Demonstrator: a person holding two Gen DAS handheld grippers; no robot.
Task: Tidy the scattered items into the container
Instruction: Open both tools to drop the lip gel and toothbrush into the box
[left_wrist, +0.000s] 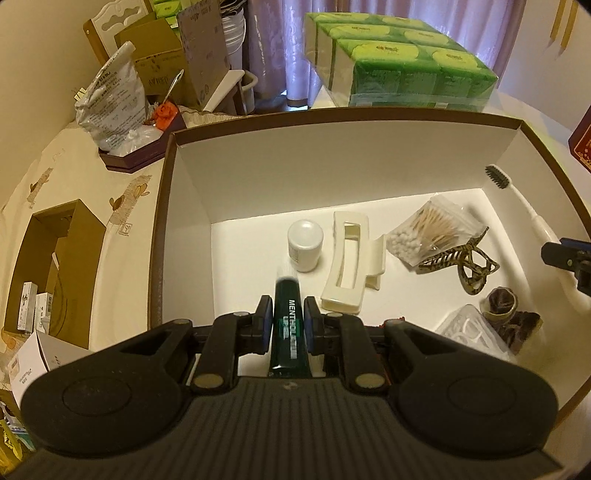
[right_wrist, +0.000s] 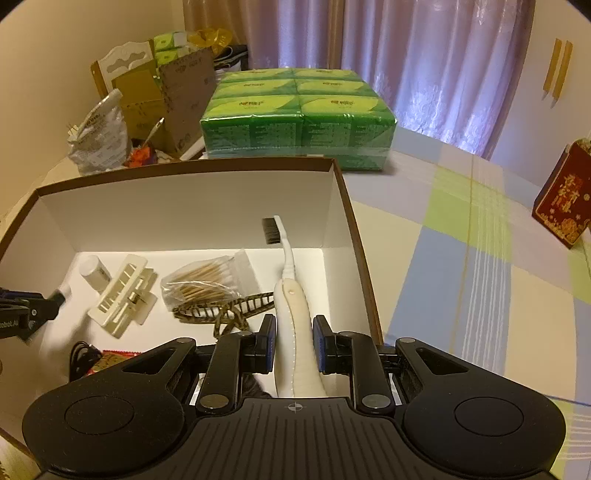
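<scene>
A white box with a brown rim (left_wrist: 332, 122) (right_wrist: 184, 170) lies open below both grippers. My left gripper (left_wrist: 288, 301) is shut on a dark green Mentholatum tube (left_wrist: 288, 325), held over the box floor near a small white bottle (left_wrist: 304, 242) and a cream hair claw (left_wrist: 349, 266). My right gripper (right_wrist: 294, 319) is shut on the handle of a white toothbrush (right_wrist: 291, 306), whose dark bristles point toward the far wall. A bag of cotton swabs (right_wrist: 207, 280), a leopard-print claw clip (left_wrist: 469, 262), a dark scrunchie (left_wrist: 509, 314) and a clear floss case (left_wrist: 469, 328) lie inside.
A green multipack of tissues (right_wrist: 295, 118) stands just behind the box. A red box (right_wrist: 565, 192) sits on the checked tablecloth (right_wrist: 461, 240) at right. To the left are an open brown carton (left_wrist: 55, 266) and a crinkled plastic bag (left_wrist: 110, 99).
</scene>
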